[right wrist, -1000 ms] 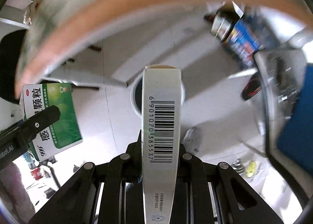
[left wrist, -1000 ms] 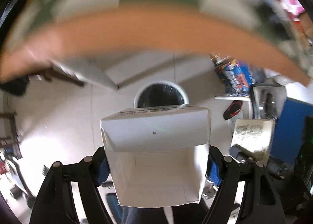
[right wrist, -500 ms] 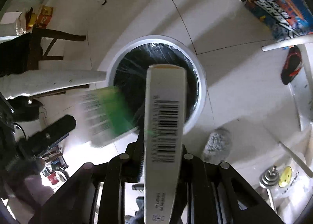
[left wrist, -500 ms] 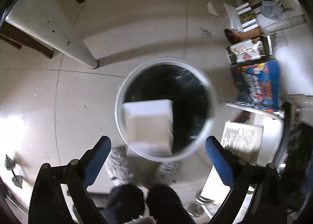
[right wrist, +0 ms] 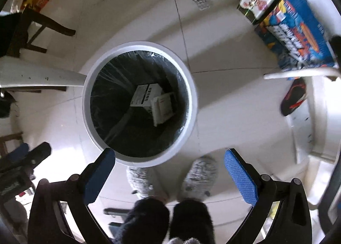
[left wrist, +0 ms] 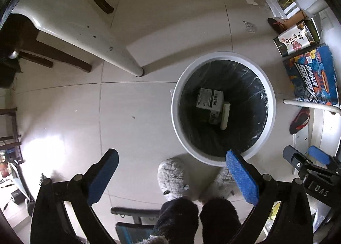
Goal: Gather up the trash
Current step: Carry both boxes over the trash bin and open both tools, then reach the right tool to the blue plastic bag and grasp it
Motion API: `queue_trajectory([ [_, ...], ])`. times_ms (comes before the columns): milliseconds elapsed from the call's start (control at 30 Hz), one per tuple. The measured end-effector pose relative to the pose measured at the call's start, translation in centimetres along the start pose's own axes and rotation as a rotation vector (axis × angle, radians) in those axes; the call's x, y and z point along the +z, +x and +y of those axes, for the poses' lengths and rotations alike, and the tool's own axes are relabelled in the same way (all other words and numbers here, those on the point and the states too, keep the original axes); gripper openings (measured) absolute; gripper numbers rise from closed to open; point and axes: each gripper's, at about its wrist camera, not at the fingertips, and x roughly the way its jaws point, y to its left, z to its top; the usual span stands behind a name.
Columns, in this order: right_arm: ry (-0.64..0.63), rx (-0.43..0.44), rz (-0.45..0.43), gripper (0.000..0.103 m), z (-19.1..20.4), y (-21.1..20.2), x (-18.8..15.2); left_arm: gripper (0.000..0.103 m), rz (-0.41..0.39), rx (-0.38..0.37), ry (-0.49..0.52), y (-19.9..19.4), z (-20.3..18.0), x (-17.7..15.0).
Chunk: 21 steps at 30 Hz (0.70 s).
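Left gripper (left wrist: 171, 171): spread wide, nothing between the blue pads (left wrist: 242, 176); held above the floor, just short of the bin's near rim. Finger bases cut off by the lower frame edge.
Right gripper (right wrist: 169, 172): likewise spread wide and empty; blue pads (right wrist: 239, 176) either side of the near rim of the bin. Also seen at the right edge of the left view (left wrist: 309, 164), only partly in frame.
Trash bin (left wrist: 271, 86): round, white rim, black liner (left wrist: 245, 86); upright on the tiled floor (left wrist: 138, 105). In the right view (right wrist: 191, 86), near rim partly covered by the left-hand pad.
Boxes in bin (left wrist: 210, 101): two pieces of trash at the bottom, a white printed carton with a narrower pale box (left wrist: 225, 116) leaning against it, touching. Print too small to read. In the right view (right wrist: 147, 94), the second box (right wrist: 163, 108) overlaps the first; lower parts lost in shadow.
Slippers (left wrist: 172, 176): grey, fuzzy, next to the bin; the far one largely hidden behind a pad. Dark trouser legs below, cut off by the frame.
Table leg (left wrist: 100, 45): white, slanting to the floor left of the bin; top out of frame.
Blue printed box (left wrist: 313, 77): against the right wall, edge distorted by the lens.
Red-and-black shoe (left wrist: 299, 120): right of the bin, partly behind a white bar.
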Motion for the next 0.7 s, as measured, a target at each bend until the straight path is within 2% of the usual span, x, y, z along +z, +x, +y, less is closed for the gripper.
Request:
queue_trajectory([
  [133,-0.011,-0.056,-0.011,0.103,0.8,-2.3,-0.4,0.103,0.004,0.003,0.005,-1.8,-0.1,-0.3],
  [367,-0.01,-0.066,-0.034,0.103,0.7,-7.7,-1.4,0.103,0.006,-0.023,0.004,-6.1,-0.8,-1.5],
  [533,-0.017,-0.067,-0.056,0.103,1.3,-13.3,-2.9,0.103,0.012,-0.058,-0.008,-11.0,-0.5,-2.8],
  [700,-0.006,-0.039,-0.075,0.103,2.3,-21.2,-4.9,0.103,0.006,-0.075,-0.013,-17.9,0.4,-4.2],
])
